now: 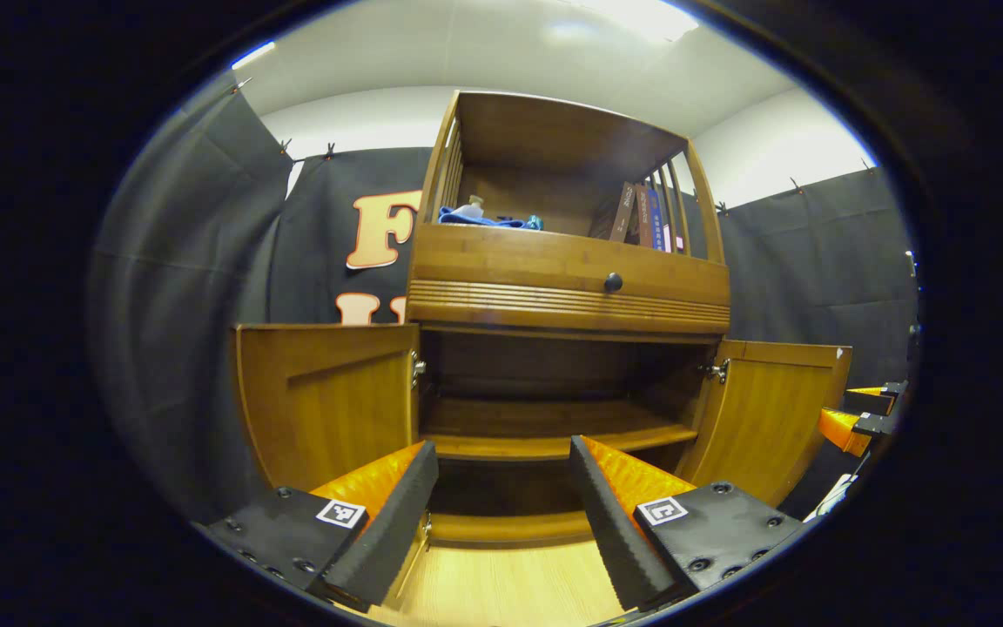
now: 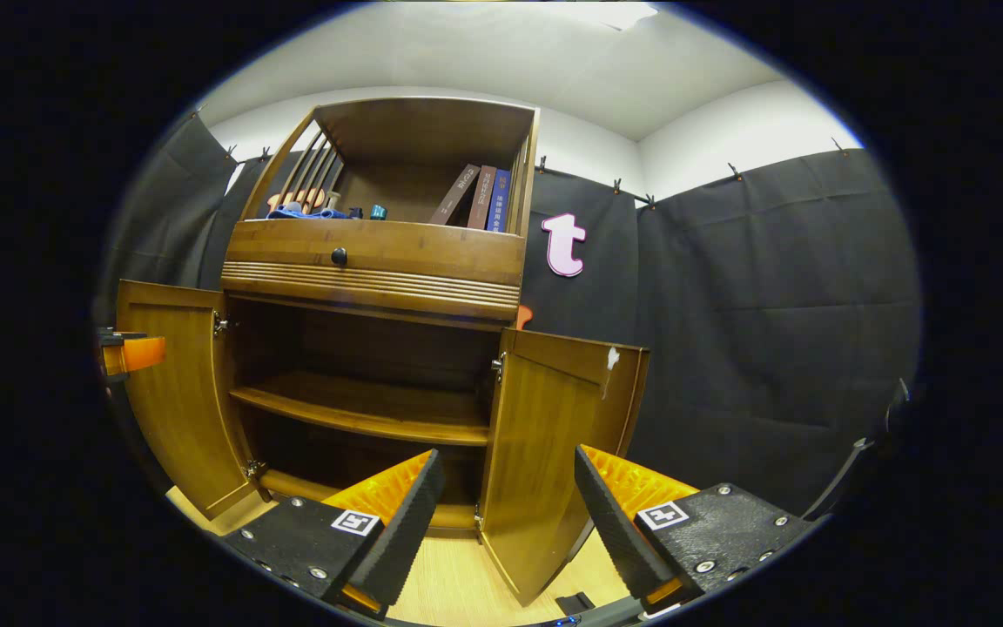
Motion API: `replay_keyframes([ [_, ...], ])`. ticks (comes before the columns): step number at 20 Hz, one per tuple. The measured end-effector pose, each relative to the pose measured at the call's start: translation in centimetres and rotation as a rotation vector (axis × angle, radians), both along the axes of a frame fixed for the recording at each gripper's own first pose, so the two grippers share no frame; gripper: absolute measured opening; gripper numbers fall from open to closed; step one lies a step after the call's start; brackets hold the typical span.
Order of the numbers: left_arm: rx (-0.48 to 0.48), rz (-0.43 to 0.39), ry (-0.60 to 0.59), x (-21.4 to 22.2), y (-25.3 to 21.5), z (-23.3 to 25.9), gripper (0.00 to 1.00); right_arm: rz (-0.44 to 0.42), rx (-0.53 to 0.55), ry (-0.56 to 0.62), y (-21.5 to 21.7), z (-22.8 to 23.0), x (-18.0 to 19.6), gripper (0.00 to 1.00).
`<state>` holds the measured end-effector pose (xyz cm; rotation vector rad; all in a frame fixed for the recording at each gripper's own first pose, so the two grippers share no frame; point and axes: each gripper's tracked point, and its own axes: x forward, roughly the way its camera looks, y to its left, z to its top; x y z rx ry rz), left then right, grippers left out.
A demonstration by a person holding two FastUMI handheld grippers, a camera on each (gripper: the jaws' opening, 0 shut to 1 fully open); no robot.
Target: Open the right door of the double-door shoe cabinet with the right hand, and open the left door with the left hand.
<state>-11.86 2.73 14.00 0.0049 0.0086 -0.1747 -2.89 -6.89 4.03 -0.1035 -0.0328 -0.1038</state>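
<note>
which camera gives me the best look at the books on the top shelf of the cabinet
The right gripper view shows the books best: three spines lean in the open top shelf, seen straight through the front. In the left gripper view the books sit behind the side slats, partly screened and at a steeper angle.

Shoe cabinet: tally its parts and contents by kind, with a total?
Open doors: 2, left door, right door
Drawers with a knob: 1
Inner shelves: 1
Books up top: 3
Blue cloths: 1
Total: 8
</note>
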Motion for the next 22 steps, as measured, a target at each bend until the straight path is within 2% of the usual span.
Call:
replay_keyframes([
  [1,0.005,0.003,-0.022,0.3,-0.3,1.1,0.97,0.007,-0.003,-0.015,0.1,0.8,-0.3,0.90],
  [2,0.006,0.006,-0.047,0.6,-0.7,2.1,0.97,0.011,-0.004,-0.025,0.2,1.3,-0.5,0.94],
  [3,0.003,0.005,-0.066,0.7,-1.0,3.1,0.97,0.015,-0.005,-0.032,0.3,1.7,-0.8,0.92],
  [6,-0.026,-0.003,-0.074,0.7,-1.6,4.2,0.97,0.012,-0.004,-0.037,0.0,2.4,-1.1,0.92],
  [9,-0.053,0.004,-0.059,0.7,-1.4,4.3,0.96,0.007,0.012,-0.040,-0.1,2.7,-1.6,0.88],
  [10,-0.055,0.012,-0.052,0.7,-1.0,4.2,0.96,0.006,0.014,-0.039,-0.2,2.6,-1.9,0.92],
  [22,-0.056,0.068,-0.038,0.2,2.2,3.8,0.94,0.010,0.017,-0.037,0.9,2.6,-2.9,0.92],
])
